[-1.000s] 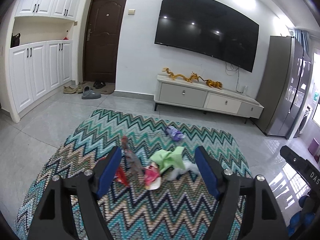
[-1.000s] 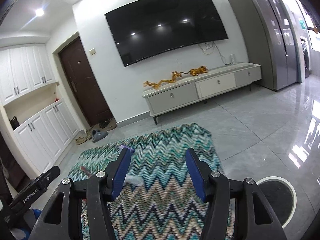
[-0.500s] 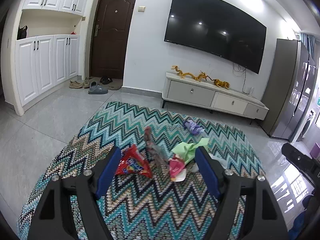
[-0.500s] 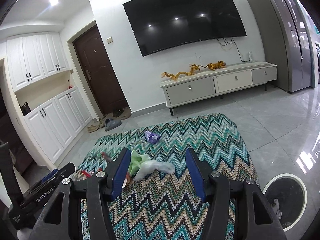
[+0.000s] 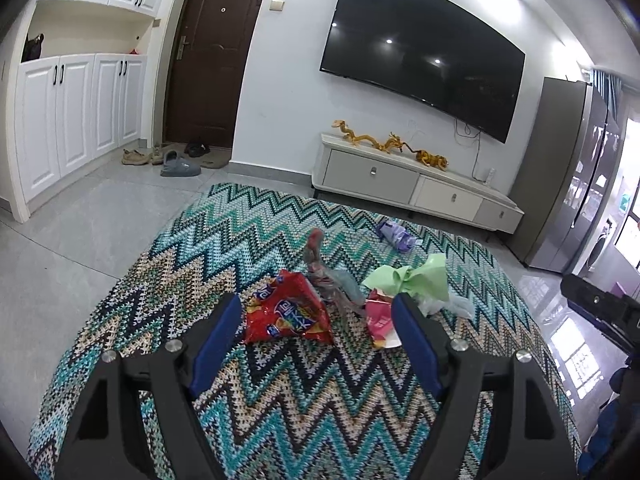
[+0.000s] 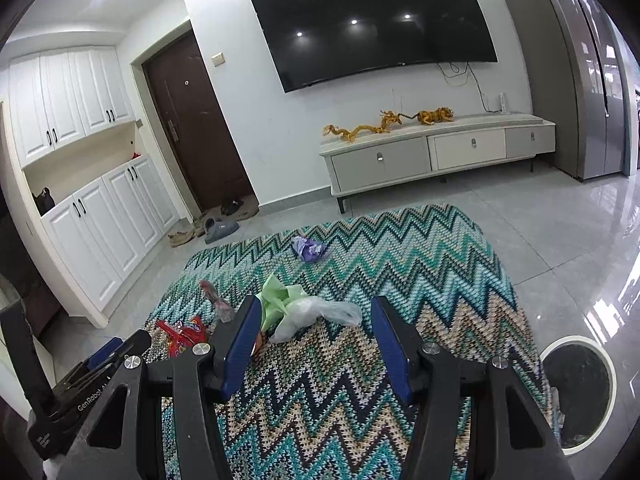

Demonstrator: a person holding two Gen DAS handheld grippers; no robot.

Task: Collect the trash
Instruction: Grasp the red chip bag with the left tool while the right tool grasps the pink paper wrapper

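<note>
Rug (image 5: 320,400) | left gripper (image 5: 320,320) jaws wide, empty; right gripper (image 6: 314,332) likewise

A zigzag rug (image 5: 248,236) lies on the shiny grey floor (image 5: 72,232). On the rug: a red snack bag (image 5: 286,314) in the middle, green paper (image 5: 412,278) at 2 o'clock from it, maybe a purple wrapper (image 5: 394,236) farther off at 1 o'clock

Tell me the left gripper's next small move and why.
Probably ease the left gripper forward and down onto the red snack bag: its jaws are open and empty, and the bag lies flat on the rug just ahead, between the fingertips.
</note>
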